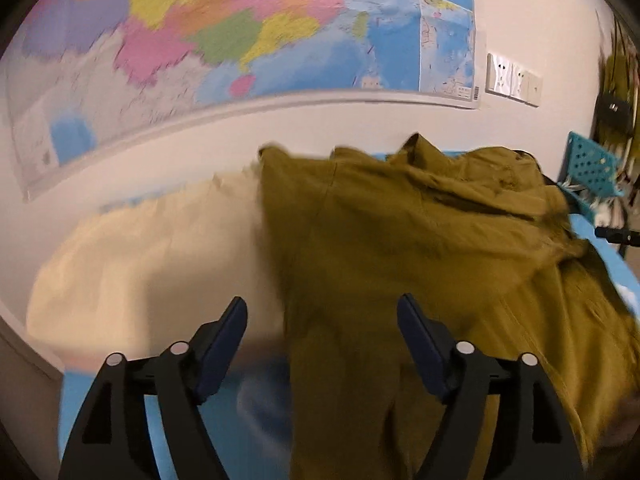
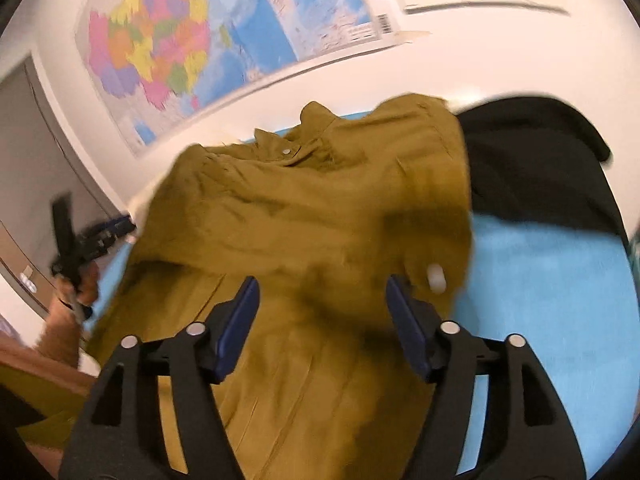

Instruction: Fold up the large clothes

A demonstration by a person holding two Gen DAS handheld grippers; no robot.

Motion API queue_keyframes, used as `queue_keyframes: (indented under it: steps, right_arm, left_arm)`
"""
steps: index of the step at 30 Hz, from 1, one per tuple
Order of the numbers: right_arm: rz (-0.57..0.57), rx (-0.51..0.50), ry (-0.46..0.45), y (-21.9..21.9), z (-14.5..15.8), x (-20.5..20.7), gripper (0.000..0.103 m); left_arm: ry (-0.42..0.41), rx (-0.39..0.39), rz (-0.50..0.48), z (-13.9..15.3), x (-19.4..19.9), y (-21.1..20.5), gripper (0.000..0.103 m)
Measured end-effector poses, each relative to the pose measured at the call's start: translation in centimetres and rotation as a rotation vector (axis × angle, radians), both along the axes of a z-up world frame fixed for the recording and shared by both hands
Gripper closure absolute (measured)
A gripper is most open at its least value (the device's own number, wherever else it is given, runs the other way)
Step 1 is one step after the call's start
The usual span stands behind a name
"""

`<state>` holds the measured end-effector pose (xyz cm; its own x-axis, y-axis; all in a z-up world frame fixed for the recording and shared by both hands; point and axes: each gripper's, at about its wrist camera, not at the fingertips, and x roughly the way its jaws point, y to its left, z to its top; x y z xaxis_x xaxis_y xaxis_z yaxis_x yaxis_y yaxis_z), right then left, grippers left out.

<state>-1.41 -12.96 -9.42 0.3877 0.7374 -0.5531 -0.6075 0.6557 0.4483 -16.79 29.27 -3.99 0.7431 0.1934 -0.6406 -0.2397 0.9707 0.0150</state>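
Right wrist view: an olive shirt (image 2: 304, 220) is lying rumpled on the blue desk (image 2: 560, 280), collar toward the wall map (image 2: 168, 60). Both tools, right (image 2: 322, 300) and left (image 1: 322, 320), are hovering over its near hem, standing wide and empty, likely repositioning for another fold.

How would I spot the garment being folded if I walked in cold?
Find the colourful wall map; below it lies a blue surface. The mustard-olive shirt is spread across it, with a collar and pale buttons, unlike the black garment beside it.
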Motion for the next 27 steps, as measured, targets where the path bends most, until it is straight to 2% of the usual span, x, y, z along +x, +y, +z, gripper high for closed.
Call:
queue_keyframes:
  steps: [4, 7, 11, 14, 16, 18, 20, 22, 23, 24, 26, 27]
  right_arm:
    - [-0.062, 0.014, 0.095, -3.6, -2.4, -3.3, 0.021]
    - [-0.079, 0.036, 0.168, -5.6, -4.2, -5.2, 0.020]
    - [-0.041, 0.054, 0.209, -6.2, -5.6, -7.6, 0.020]
    - [0.042, 0.111, 0.223, -5.3, -5.9, -9.4, 0.028]
    - [0.097, 0.126, 0.249, -4.3, -6.5, -10.4, 0.029]
    - [0.124, 0.108, 0.222, -3.6, -6.4, -11.4, 0.030]
    - [0.143, 0.131, 0.233, -3.1, -6.4, -11.9, 0.030]
    - [0.166, 0.158, 0.255, -2.6, -6.6, -12.1, 0.051]
    - [0.159, 0.176, 0.290, -2.3, -7.1, -11.8, 0.080]
    - [0.151, 0.199, 0.319, -2.2, -7.5, -11.4, 0.089]
    - [0.152, 0.234, 0.299, -2.5, -7.0, -11.3, 0.091]
    - [0.147, 0.275, 0.247, -2.8, -6.4, -11.4, 0.092]
  left_arm:
    - [0.057, -0.098, 0.002, -1.9, -3.9, 0.5, 0.028]
    - [0.101, -0.188, -0.030, -3.3, -5.7, 0.6, 0.027]
    - [0.160, -0.193, -0.051, -4.8, -7.0, -0.4, 0.027]
    - [0.174, -0.240, -0.084, -5.3, -7.8, -1.1, 0.027]
    - [0.188, -0.242, -0.091, -5.7, -8.4, -1.8, 0.027]
    - [0.211, -0.251, -0.094, -6.4, -8.7, -2.0, 0.027]
    - [0.206, -0.251, -0.103, -6.6, -9.1, -2.3, 0.026]
    - [0.203, -0.274, -0.123, -6.5, -9.6, -2.4, 0.025]
    - [0.201, -0.284, -0.125, -6.5, -9.8, -2.6, 0.025]
    - [0.202, -0.281, -0.121, -6.5, -9.8, -2.7, 0.031]
    - [0.206, -0.280, -0.098, -6.3, -9.7, -3.0, 0.065]
    - [0.205, -0.307, -0.082, -6.1, -9.7, -2.9, 0.089]
